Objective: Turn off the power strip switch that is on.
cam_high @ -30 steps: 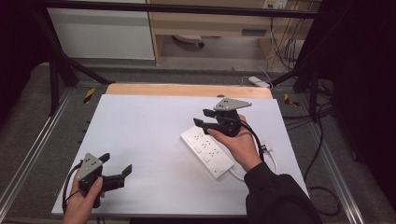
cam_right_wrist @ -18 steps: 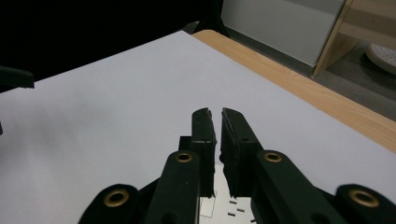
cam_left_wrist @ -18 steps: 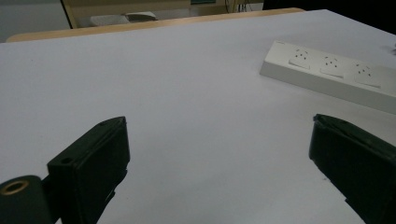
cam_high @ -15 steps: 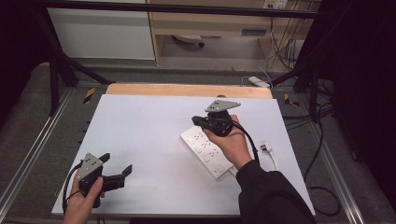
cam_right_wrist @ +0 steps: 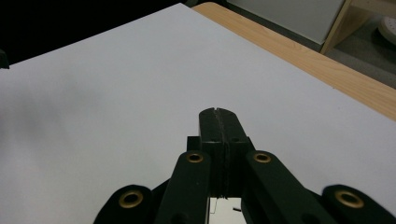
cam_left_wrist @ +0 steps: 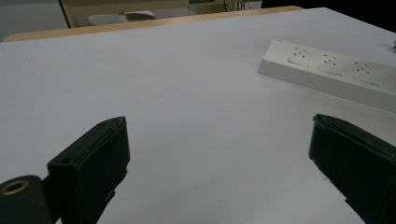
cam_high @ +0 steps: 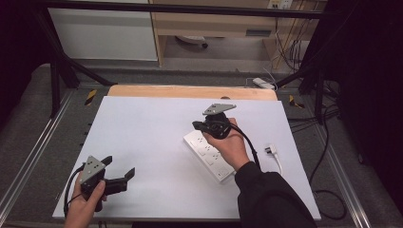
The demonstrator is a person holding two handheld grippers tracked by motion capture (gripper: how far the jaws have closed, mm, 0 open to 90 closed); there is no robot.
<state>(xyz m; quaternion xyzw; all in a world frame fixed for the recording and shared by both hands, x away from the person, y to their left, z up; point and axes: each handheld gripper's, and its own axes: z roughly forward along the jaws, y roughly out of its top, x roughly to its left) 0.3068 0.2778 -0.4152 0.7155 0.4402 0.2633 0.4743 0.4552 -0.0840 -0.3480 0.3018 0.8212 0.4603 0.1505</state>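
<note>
- High view: the right gripper (cam_high: 201, 125) hovers above the far end of the white power strip (cam_high: 205, 148), mid-table; lower it squarely.
- Left gripper view: the left gripper (cam_left_wrist: 219, 158) rests near-left, jaws spread wide, empty.
- Right gripper view: jaws pressed together, holding nothing; part them first.

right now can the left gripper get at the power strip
Probably yes. The left gripper is open, with bare white table between it and the power strip. The right gripper, shut, hovers over the strip's far end.
</note>
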